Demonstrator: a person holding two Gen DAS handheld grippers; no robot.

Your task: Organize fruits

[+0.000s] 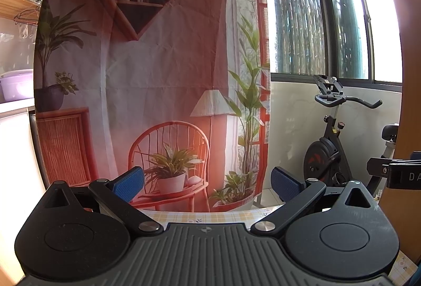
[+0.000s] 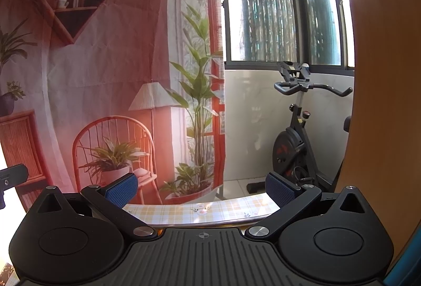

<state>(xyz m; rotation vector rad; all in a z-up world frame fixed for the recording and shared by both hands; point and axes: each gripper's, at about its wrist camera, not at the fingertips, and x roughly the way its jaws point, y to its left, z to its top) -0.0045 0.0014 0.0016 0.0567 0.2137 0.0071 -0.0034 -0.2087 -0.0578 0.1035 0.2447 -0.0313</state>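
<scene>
Two grippers raised level, aimed across the room rather than down. Left gripper [image 1: 208, 182] spread wide, blue pads [image 1: 129, 183] well apart, nothing between them. Right gripper [image 2: 201, 188] likewise spread, blue pads [image 2: 121, 191] apart and empty. Just beyond the fingers, only the far strip of a table under a yellow checked cloth [image 2: 210, 209] with small flower prints; no fruit visible in either view, so cannot tell where it lies. Behind the table edge, a hanging printed backdrop [image 1: 158, 62] picturing a red chair, potted plants, a lamp and a diamond-shaped shelf. Right of it, a black exercise bike [image 2: 297, 138] against a pale wall. Farthest back, dark-framed windows [image 2: 263, 9] with bright daylight.
</scene>
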